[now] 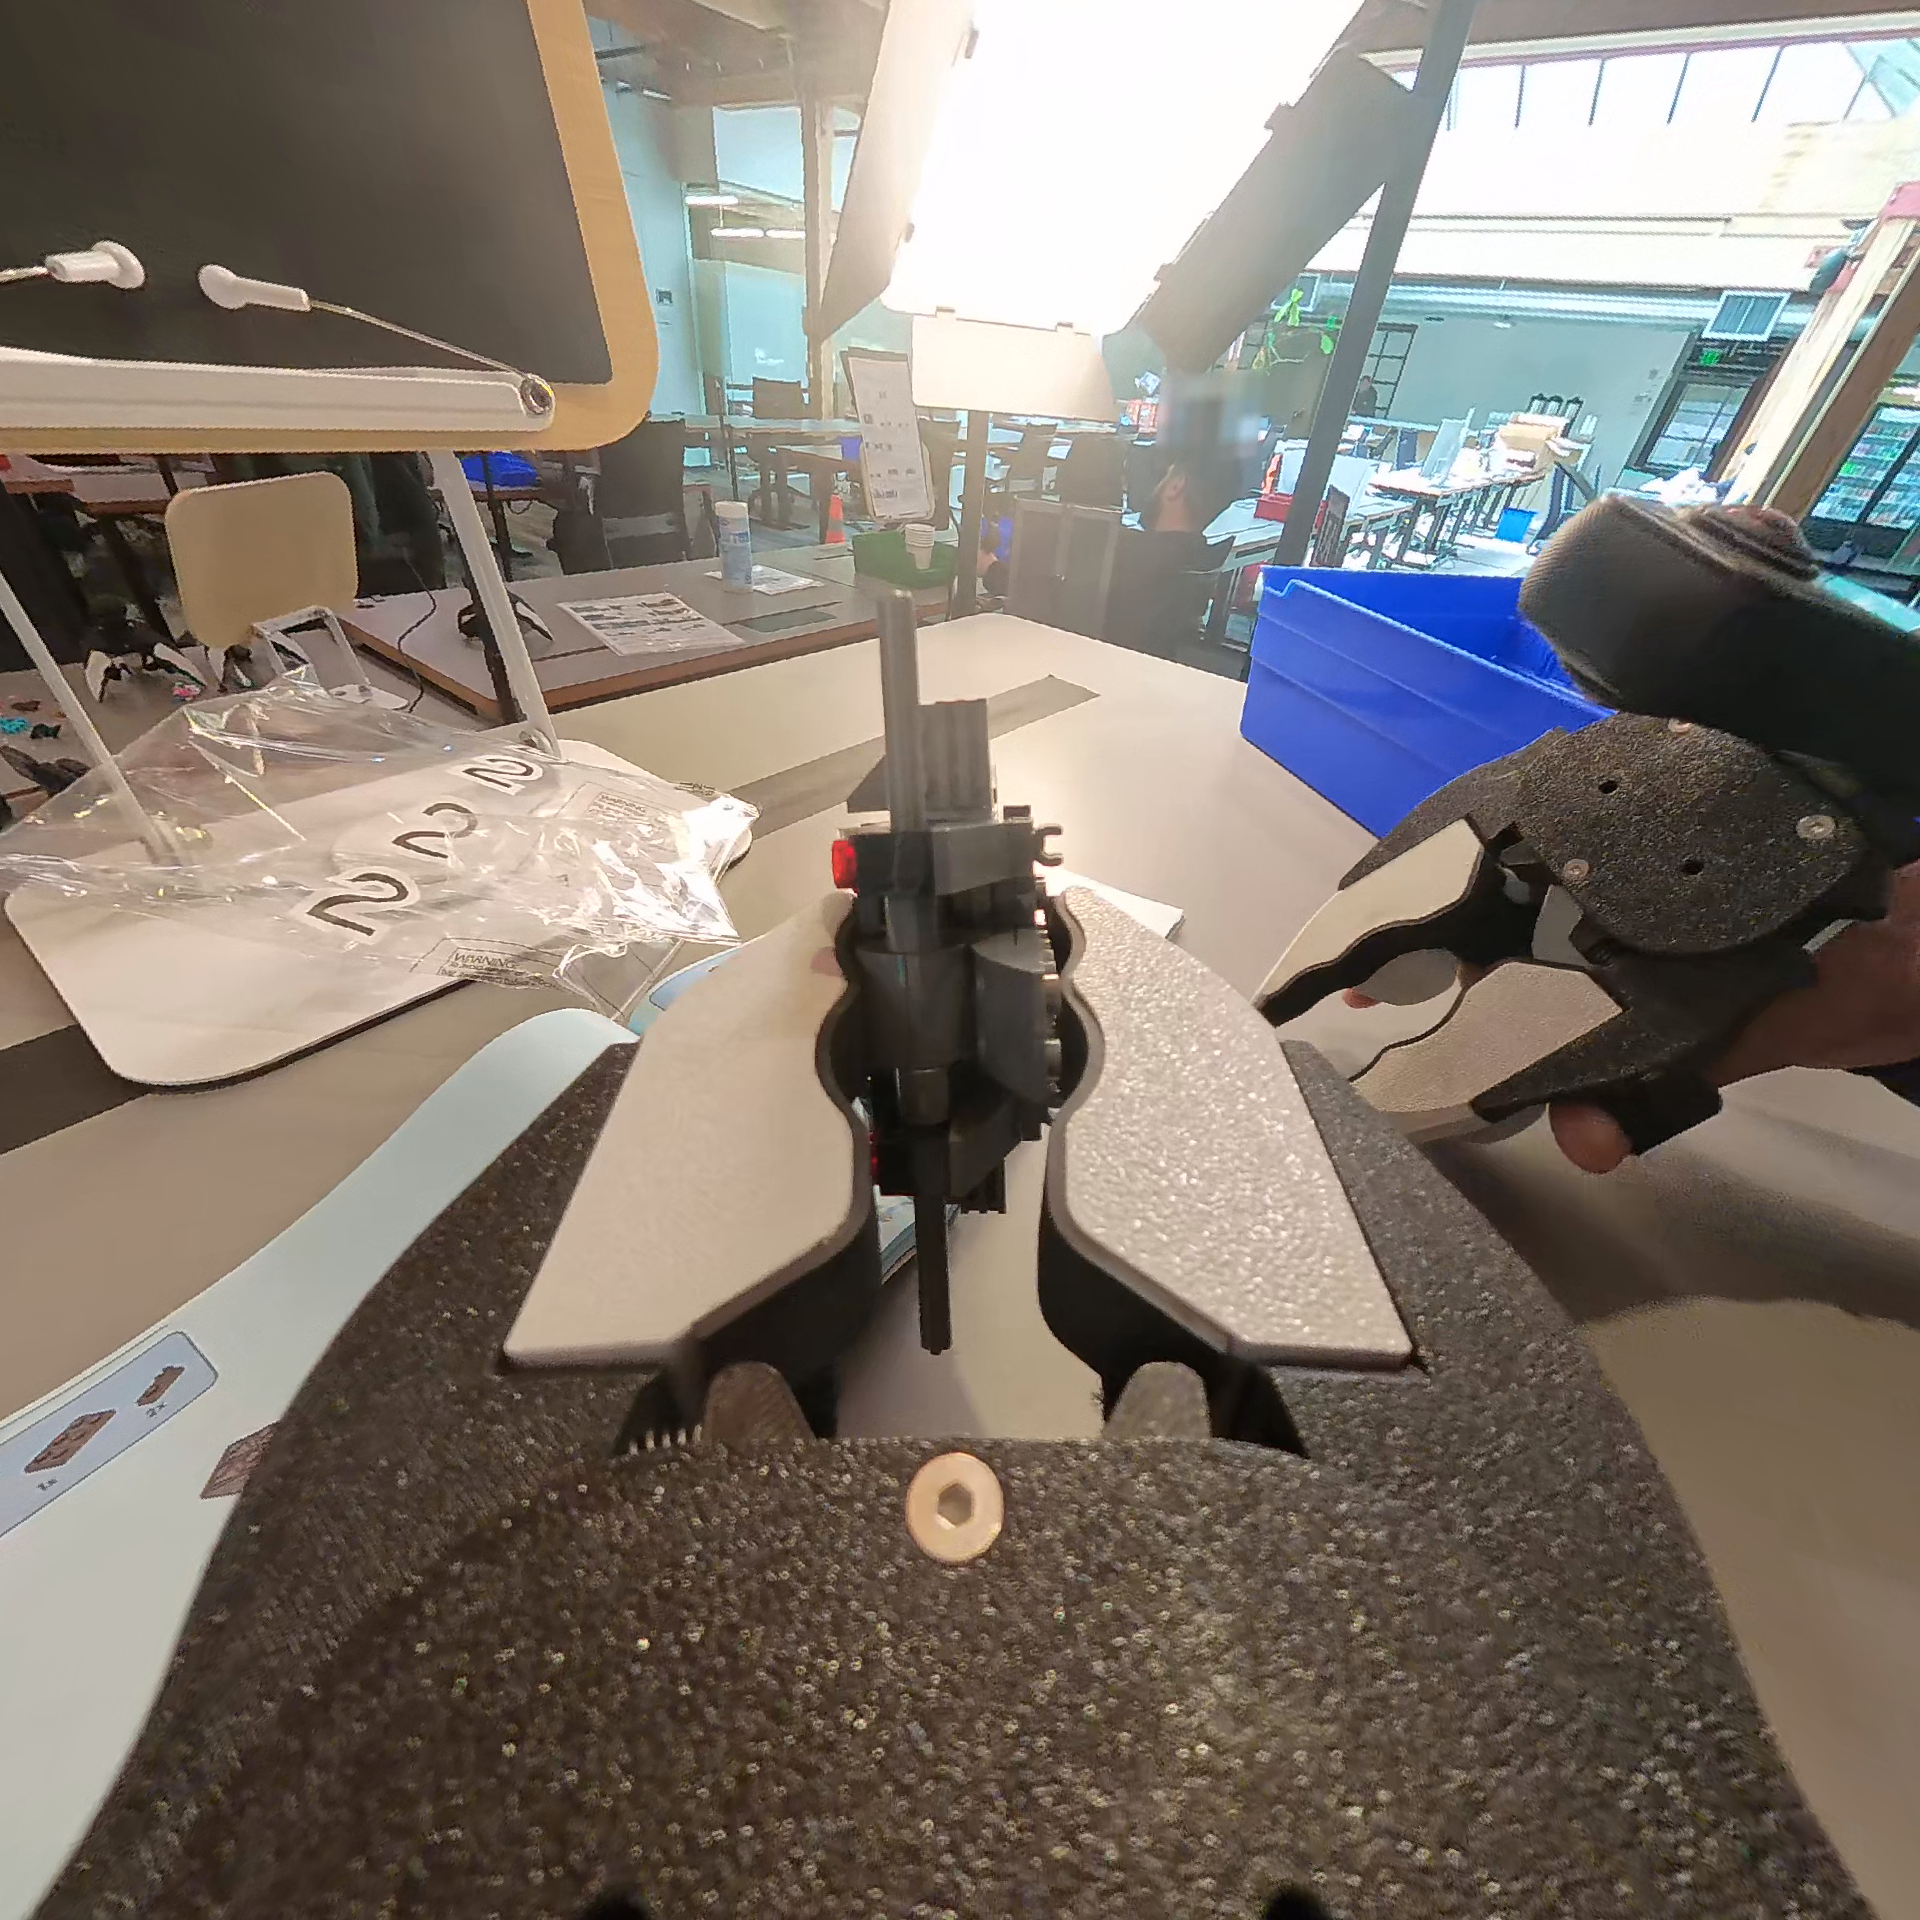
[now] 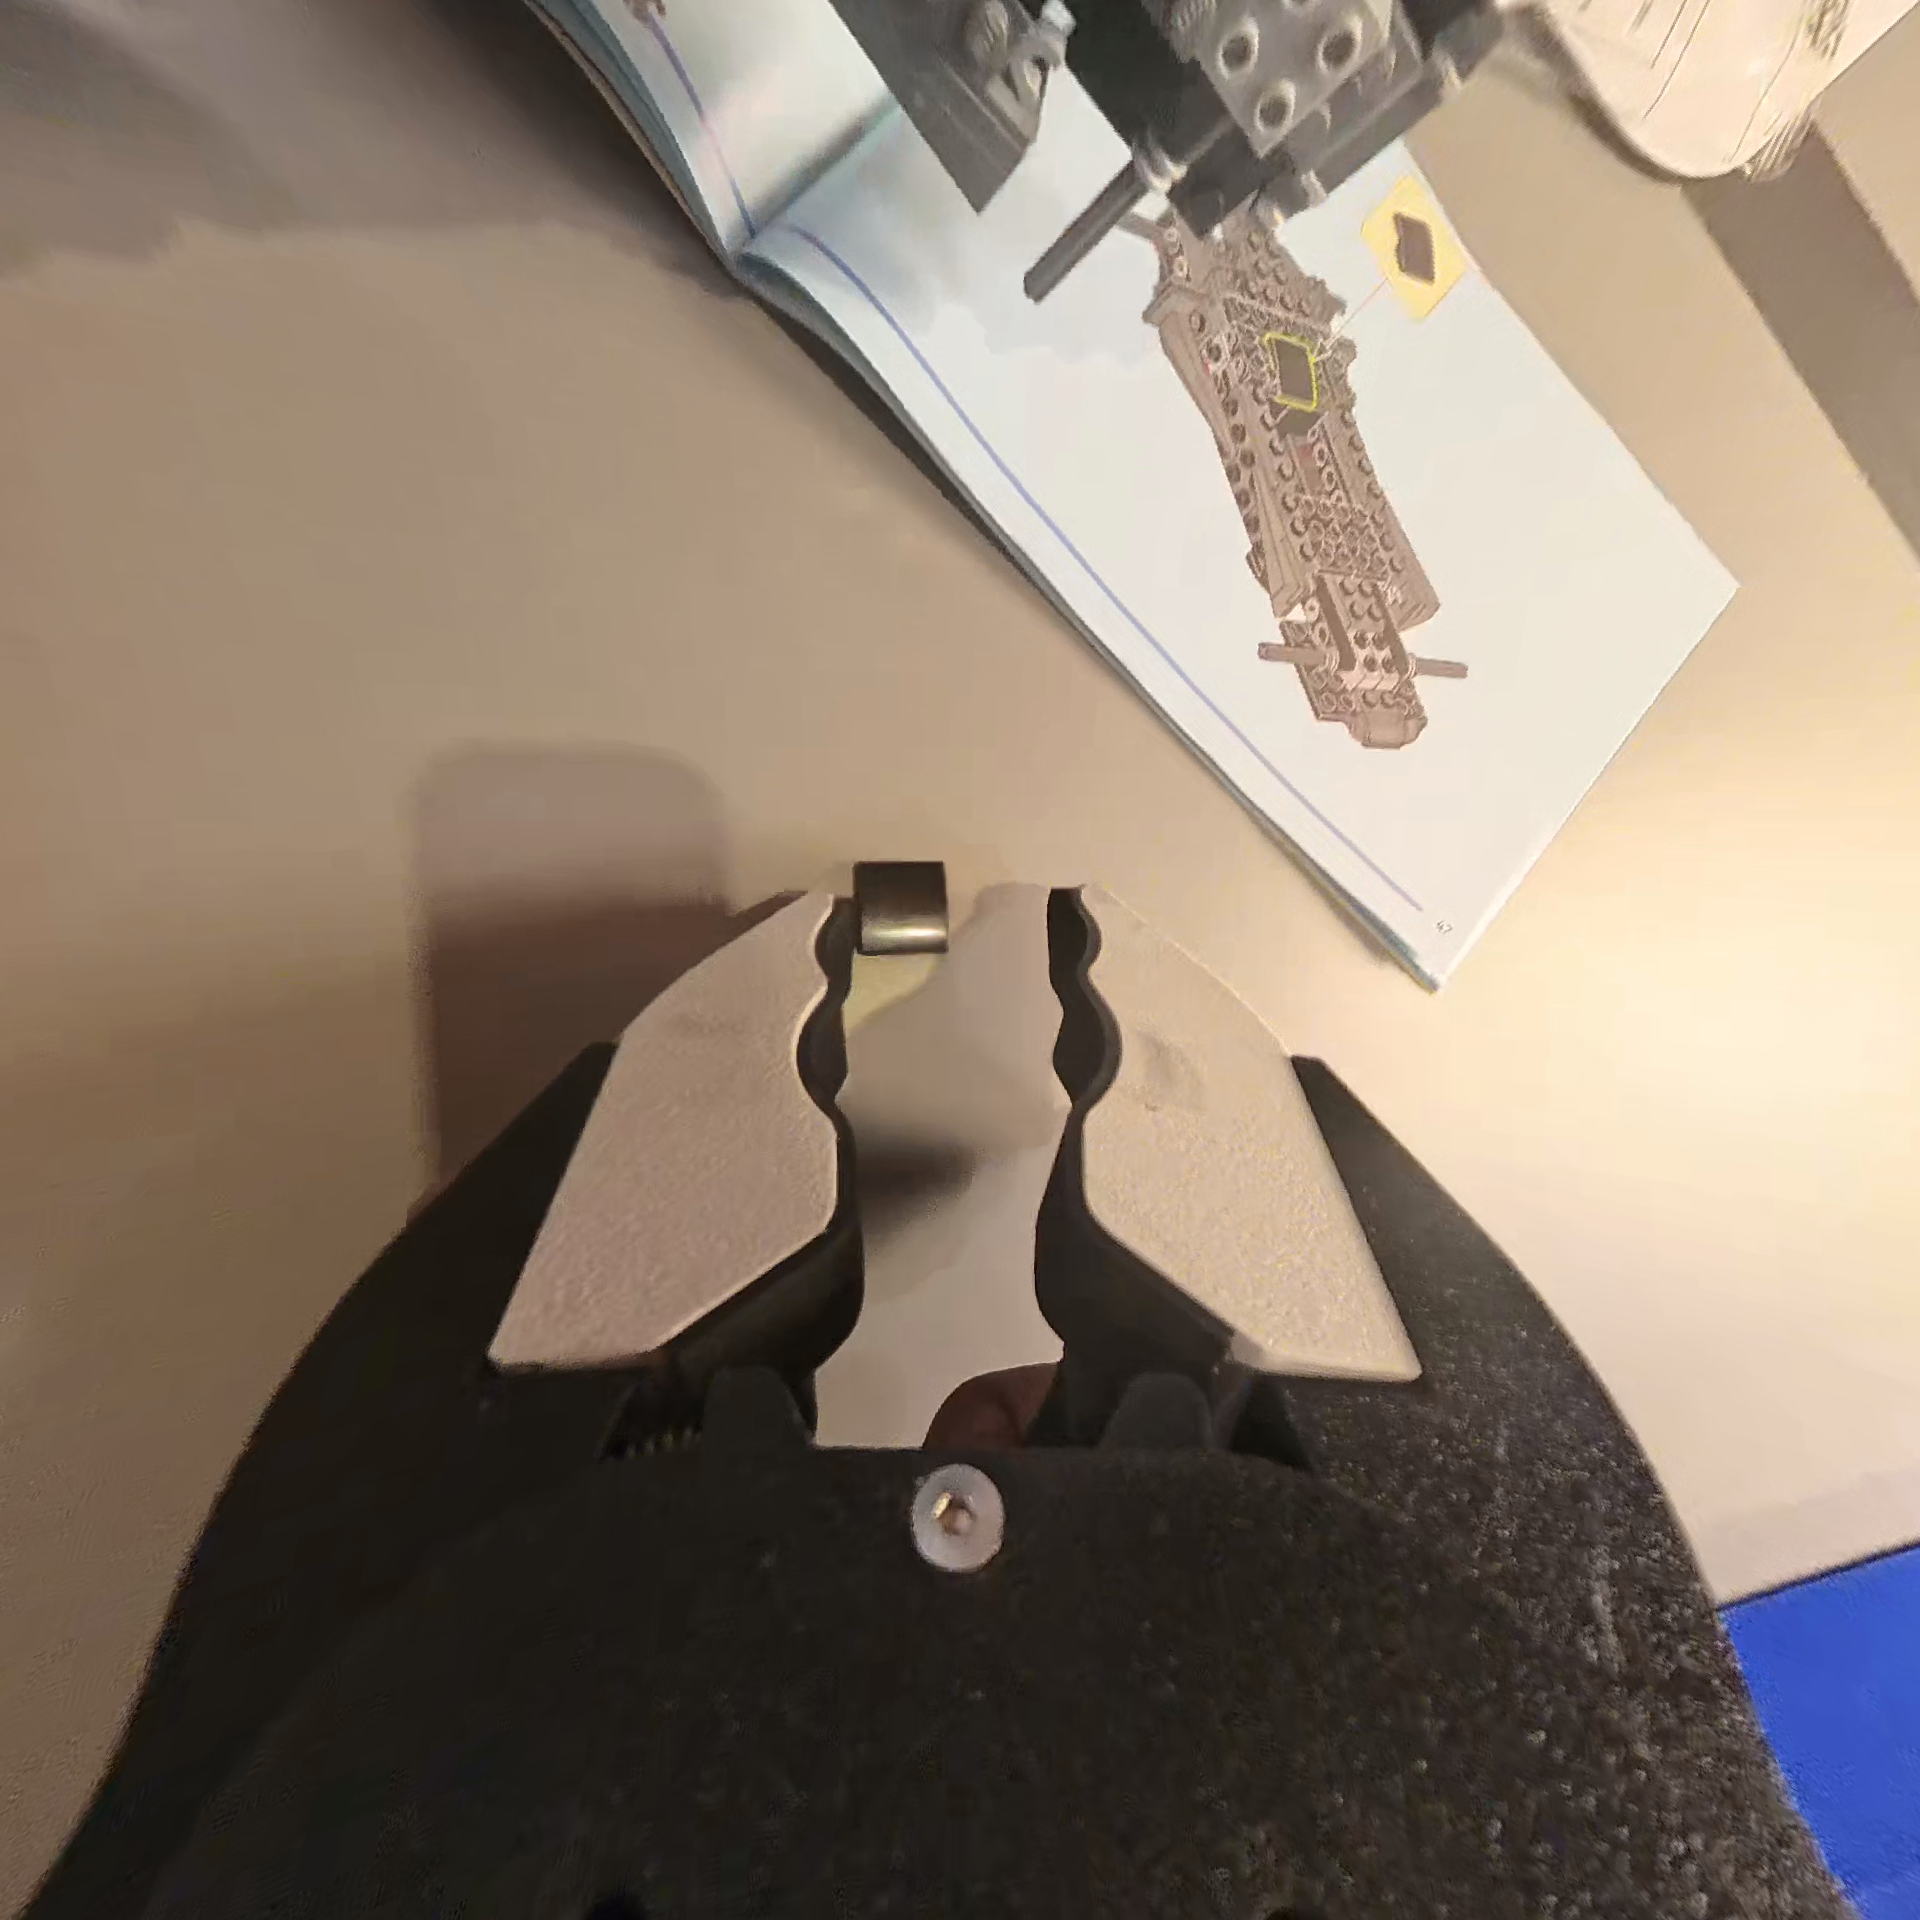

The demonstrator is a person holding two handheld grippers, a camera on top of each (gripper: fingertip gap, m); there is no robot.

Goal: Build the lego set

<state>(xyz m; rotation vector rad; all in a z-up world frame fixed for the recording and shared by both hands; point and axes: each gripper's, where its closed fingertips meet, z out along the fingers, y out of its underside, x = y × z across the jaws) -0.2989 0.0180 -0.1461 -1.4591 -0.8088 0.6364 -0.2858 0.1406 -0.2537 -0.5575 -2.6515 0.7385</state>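
- On the beige table [image 2: 312, 520], the left gripper [image 1: 951, 997] clamps a grey brick model [image 1: 935, 935];
- right gripper [image 2: 951, 935] part open, small dark piece [image 2: 900, 906] against one pad only;
- blue bin [image 1: 1382, 686], contents hidden.

Dark grey brick model [image 1: 940, 997], red studs; blue bin [image 1: 1392, 696].

Close wrist views, booklet [image 2: 1455, 520] shared

Brick model [image 1: 940, 997] between left claw [image 1: 951, 925] fingers, above open booklet [image 2: 1351, 582]; bin [image 1: 1382, 675] right.
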